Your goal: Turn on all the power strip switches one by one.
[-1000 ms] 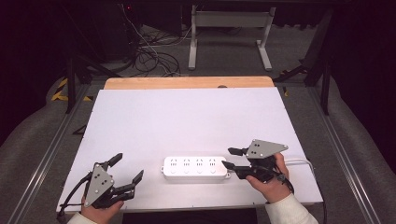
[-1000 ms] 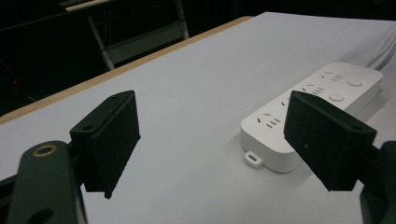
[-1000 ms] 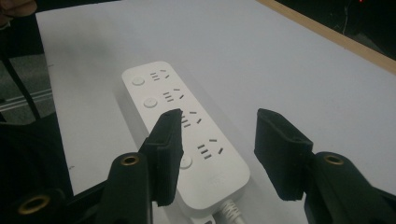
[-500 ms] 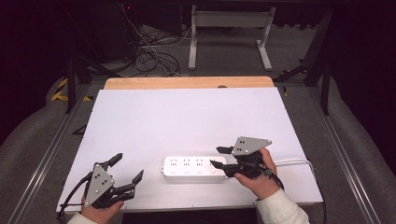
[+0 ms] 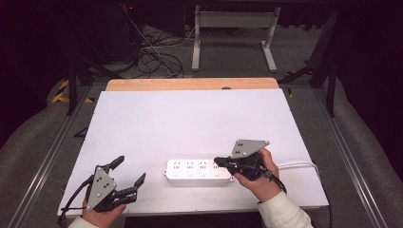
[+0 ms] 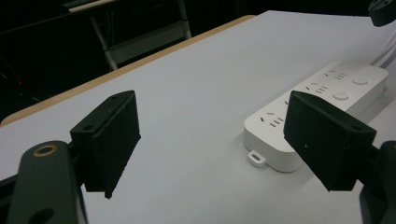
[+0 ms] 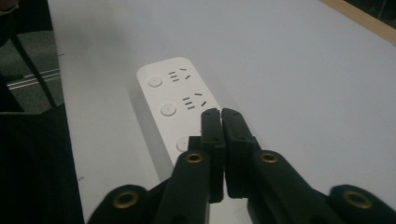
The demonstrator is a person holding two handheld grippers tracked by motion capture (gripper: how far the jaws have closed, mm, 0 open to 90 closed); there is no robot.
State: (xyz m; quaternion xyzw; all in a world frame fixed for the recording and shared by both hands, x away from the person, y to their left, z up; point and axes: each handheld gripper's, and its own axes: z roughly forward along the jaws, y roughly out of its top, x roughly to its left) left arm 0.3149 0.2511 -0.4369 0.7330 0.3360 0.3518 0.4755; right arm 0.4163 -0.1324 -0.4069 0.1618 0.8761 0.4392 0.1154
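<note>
A white power strip (image 5: 199, 172) is seen lying near the table's (image 5: 190, 118) front edge — the right tool (image 5: 219, 161), jaws pressed together, is held over its right end — while the left tool (image 5: 129, 172) is held wide open nearby.

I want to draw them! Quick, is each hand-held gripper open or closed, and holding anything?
Left hand-held gripper: open, holding nothing.
Right hand-held gripper: closed, jaws pressed together over the white power strip, gripping nothing.

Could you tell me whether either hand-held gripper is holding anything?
Nothing: the left hand-held gripper is open, the right shut empty over the power strip.
</note>
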